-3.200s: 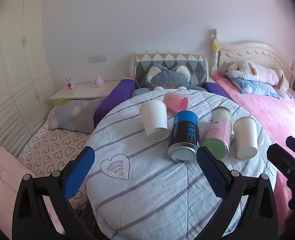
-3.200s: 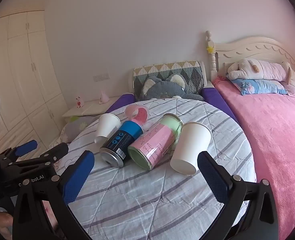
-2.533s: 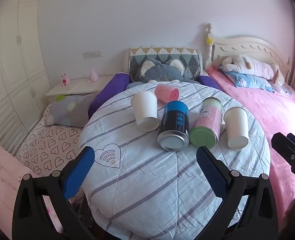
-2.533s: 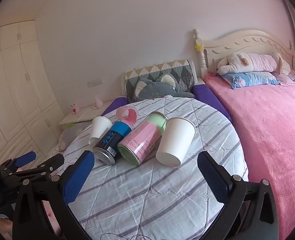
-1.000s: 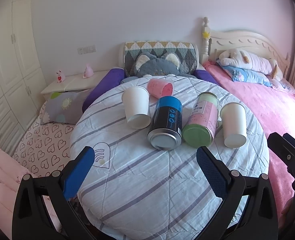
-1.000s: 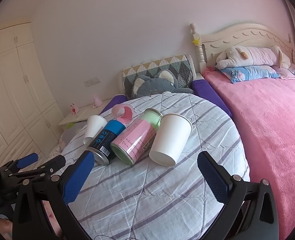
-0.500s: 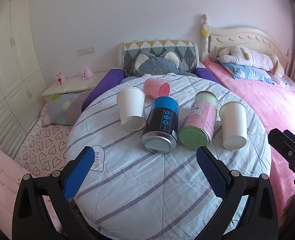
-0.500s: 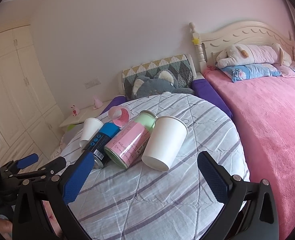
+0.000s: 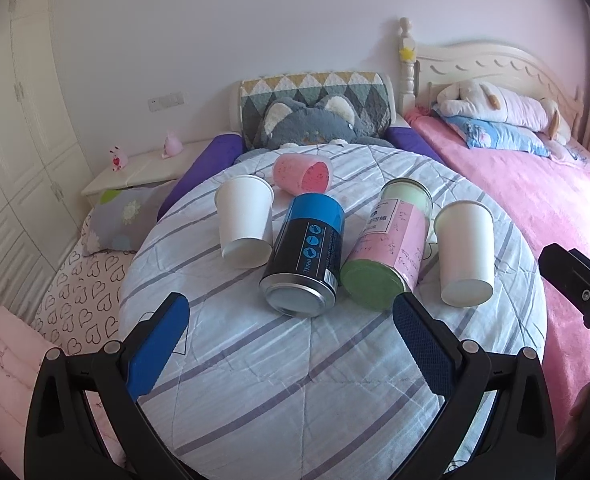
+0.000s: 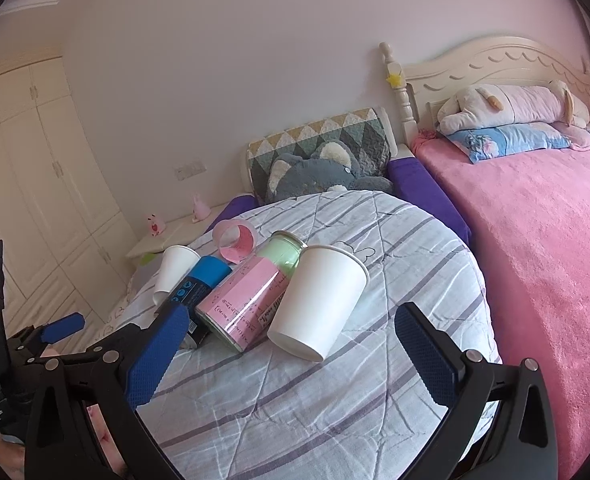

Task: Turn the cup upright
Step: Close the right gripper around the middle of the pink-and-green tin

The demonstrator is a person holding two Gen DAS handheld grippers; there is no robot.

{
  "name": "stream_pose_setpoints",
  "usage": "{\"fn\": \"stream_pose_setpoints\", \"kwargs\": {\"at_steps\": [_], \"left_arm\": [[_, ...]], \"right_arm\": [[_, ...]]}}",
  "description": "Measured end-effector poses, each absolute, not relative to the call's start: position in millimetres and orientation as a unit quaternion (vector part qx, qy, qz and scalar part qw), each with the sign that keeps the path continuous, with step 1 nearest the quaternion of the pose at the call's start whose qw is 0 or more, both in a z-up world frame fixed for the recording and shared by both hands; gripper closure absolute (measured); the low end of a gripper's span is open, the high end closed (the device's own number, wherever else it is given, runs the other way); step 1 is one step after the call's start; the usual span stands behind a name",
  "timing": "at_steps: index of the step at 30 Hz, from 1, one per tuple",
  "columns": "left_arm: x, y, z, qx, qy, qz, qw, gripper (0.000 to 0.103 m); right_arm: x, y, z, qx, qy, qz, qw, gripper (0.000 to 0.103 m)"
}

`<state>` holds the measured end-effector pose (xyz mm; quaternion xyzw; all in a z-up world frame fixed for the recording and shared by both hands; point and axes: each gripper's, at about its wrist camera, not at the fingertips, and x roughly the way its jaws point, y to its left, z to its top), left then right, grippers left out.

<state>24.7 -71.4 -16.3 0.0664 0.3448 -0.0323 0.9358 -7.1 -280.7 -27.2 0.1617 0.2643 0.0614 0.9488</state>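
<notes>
Five containers lie on their sides on a round striped cushion. From left: a white paper cup, a blue-and-black can, a pink-and-green jar, a second white paper cup, and behind them a pink plastic cup. My left gripper is open and empty, just short of the can's base. My right gripper is open and empty, with the right-hand white cup between its fingers' line of sight; whether it touches is unclear. The pink cup shows behind.
A pink bed with a plush toy lies to the right. A grey cat cushion and a purple bolster sit behind the round cushion. A nightstand and wardrobe doors stand at left.
Both grippers have moved forward toward the containers, which now look larger and nearer. The right gripper has closed in on the right-hand white cup. Nothing on the cushion has moved.
</notes>
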Motion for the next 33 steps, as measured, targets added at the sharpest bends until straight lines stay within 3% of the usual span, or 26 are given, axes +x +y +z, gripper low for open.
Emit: {"fn": "stream_pose_setpoints", "kwargs": {"at_steps": [17,33], "left_arm": [[99,-150,-26,0.209,0.403,-0.103,0.885,0.000],[141,-186,-61,0.239,0.447,-0.126,0.852,0.000]], "right_arm": [[25,-321,-56,0.198,0.292,0.058,0.934,0.000],[67,-346,-83,0.235,0.314,0.054,0.918,0.000]]}}
